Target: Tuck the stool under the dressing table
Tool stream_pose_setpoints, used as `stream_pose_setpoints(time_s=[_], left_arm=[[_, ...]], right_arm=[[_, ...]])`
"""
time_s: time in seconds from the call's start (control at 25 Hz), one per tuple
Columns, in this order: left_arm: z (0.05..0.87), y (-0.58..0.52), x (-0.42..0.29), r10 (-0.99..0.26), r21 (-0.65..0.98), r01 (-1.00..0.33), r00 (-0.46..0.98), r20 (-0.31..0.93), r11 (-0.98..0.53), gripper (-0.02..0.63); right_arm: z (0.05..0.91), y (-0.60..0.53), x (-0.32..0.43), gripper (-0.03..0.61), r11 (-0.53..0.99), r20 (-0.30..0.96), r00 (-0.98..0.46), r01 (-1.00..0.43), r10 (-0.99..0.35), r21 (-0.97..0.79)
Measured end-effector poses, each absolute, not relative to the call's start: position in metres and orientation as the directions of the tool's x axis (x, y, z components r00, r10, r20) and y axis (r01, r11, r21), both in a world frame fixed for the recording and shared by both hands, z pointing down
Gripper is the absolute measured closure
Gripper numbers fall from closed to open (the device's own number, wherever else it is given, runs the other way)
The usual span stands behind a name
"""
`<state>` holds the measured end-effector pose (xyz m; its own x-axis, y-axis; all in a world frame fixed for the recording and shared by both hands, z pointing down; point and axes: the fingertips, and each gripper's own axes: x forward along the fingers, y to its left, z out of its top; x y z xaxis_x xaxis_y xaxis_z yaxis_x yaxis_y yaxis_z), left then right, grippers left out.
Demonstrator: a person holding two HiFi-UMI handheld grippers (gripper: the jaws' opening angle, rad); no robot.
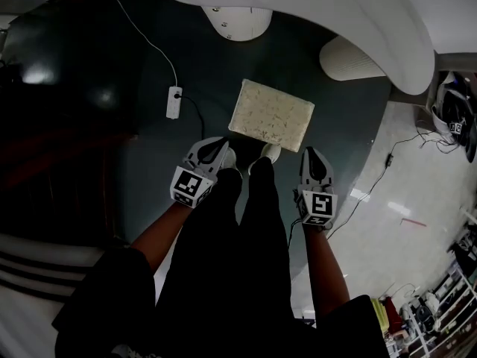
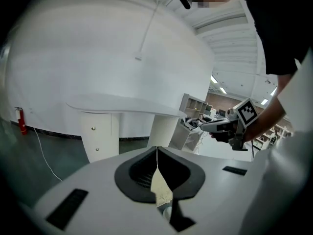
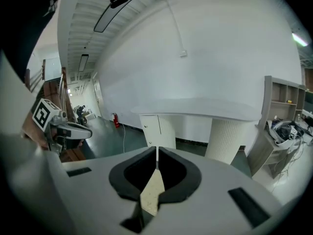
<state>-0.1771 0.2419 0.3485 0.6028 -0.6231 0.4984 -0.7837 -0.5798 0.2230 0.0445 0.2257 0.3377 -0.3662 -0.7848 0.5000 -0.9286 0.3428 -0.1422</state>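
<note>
Both sets of jaws are seen pressed together, nothing pinched in either. The left gripper and right gripper are held just above the cream-topped stool, one by each near corner (contact can't really be made out). The stool's parked on the dark floor, just short of the front edge of the white dressing table, not under it.

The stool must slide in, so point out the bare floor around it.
Bare dark floor runs from the stool to the gap between the drawer pedestal and ribbed column under the dressing table. The power strip and its cable crowd the stool's left; the person's shoes crowd its near edge.
</note>
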Motion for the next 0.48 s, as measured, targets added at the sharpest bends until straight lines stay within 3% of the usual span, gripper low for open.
stream_pose_setpoints(time_s=[0.16,0.48], left_arm=[[0.399,0.235,-0.194,-0.652,0.137,-0.826,0.524,0.548,-0.547,0.597],[0.496,0.249,-0.184,-0.618,0.243,-0.817,0.559,0.553,-0.523,0.597]], right_arm=[[0.387,0.233,0.054,0.538,0.341,0.535,-0.348,-0.933,-0.77,-0.115],[0.491,0.257,0.066,0.537,0.283,0.593,-0.306,-0.95,-0.744,-0.135]])
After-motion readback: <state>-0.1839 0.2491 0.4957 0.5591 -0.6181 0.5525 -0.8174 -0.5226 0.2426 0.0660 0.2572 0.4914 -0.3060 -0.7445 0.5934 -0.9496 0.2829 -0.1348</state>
